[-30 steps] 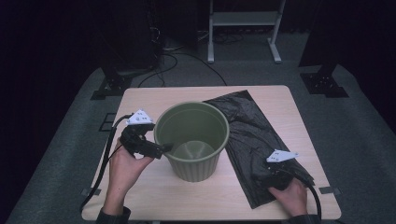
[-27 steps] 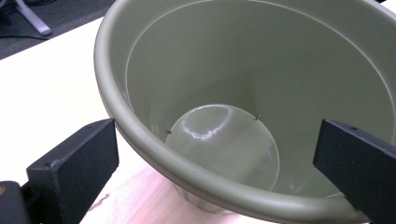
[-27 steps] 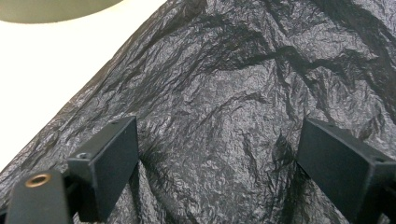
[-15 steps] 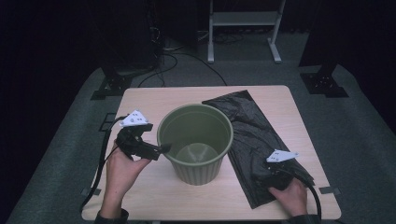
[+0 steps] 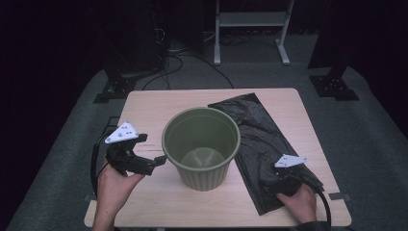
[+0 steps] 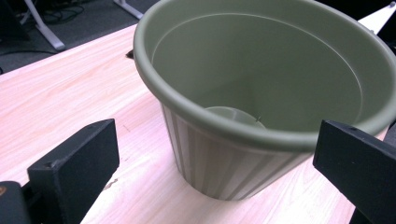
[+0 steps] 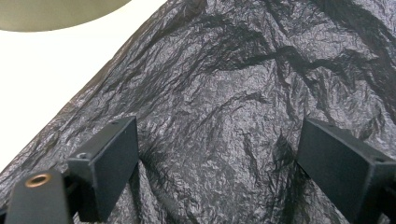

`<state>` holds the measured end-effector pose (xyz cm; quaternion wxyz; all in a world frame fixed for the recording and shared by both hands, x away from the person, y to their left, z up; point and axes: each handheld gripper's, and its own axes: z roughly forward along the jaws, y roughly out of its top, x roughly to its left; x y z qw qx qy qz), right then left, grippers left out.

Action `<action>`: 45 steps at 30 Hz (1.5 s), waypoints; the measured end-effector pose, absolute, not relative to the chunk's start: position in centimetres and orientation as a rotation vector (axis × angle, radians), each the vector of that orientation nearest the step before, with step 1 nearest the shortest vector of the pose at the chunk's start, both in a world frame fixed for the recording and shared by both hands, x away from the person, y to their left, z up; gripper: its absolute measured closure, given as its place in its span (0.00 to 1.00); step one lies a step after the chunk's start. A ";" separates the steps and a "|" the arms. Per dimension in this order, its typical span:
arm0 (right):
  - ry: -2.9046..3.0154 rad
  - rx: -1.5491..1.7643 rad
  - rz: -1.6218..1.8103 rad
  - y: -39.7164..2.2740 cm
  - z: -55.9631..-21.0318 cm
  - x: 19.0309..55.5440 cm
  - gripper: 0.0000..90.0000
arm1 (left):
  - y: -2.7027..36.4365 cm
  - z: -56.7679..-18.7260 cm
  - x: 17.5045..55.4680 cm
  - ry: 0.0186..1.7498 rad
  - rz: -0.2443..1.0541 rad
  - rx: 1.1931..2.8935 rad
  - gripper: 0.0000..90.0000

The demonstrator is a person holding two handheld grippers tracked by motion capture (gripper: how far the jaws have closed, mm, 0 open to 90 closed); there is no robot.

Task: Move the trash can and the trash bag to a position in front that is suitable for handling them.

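Green bin (image 5: 201, 147) unmoved, left hand-held gripper (image 5: 155, 161) drawn back from it, spread, right hand-held gripper (image 7: 215, 163) spread over black bag (image 5: 269, 144)

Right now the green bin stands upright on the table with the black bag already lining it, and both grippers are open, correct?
Not quite. The bag is not in the bin: it lies flat on the table beside it, under the right gripper. The high view shows this, and the left gripper view shows the bin's inside bare. The rest holds: the bin is upright and the left gripper is open too.
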<state>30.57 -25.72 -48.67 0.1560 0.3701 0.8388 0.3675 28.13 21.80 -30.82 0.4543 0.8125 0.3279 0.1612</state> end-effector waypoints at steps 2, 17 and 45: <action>2.402 1.059 1.052 -25.7 -48.7 30.6 0.13 | 22.1 -31.6 27.8 0.808 0.409 2.012 0.00; 2.403 1.058 1.053 -25.7 -48.7 30.6 0.13 | 23.1 -37.8 28.2 0.844 0.443 1.998 0.00; 2.405 1.056 1.053 -25.7 -48.7 30.6 0.13 | 24.3 -46.5 29.8 0.892 0.429 2.116 0.00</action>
